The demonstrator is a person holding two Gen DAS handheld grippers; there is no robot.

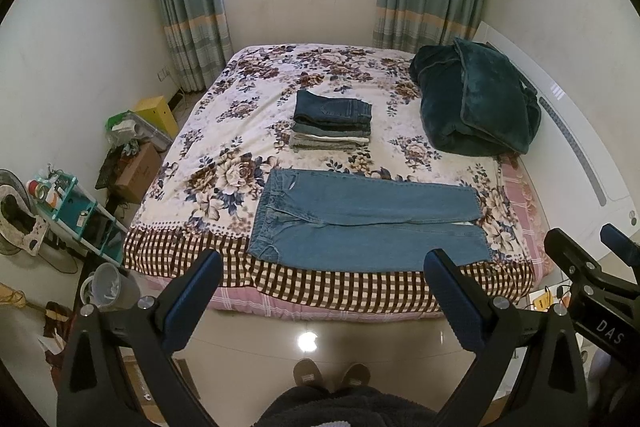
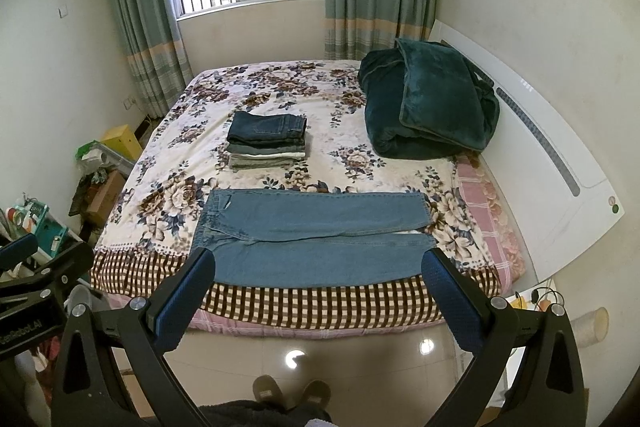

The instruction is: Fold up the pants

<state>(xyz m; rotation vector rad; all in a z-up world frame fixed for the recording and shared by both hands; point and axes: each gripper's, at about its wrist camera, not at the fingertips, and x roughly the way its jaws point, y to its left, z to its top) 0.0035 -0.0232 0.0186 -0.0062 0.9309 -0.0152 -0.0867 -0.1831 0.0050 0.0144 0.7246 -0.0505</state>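
Left gripper [image 1: 324, 283] and right gripper [image 2: 320, 283] spread wide, empty, above floor. Beyond, light blue jeans [image 1: 368, 223] flat along near edge of bed [image 1: 224, 135], legs rightward. Farther back, stack of folded pants [image 1: 332, 121]; green blanket [image 1: 476, 99] near headboard.

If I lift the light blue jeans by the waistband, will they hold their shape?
Probably not: the light blue jeans lie flat and limp, so the legs should droop. Denim looks fairly heavy. The floral bedspread may drag slightly.
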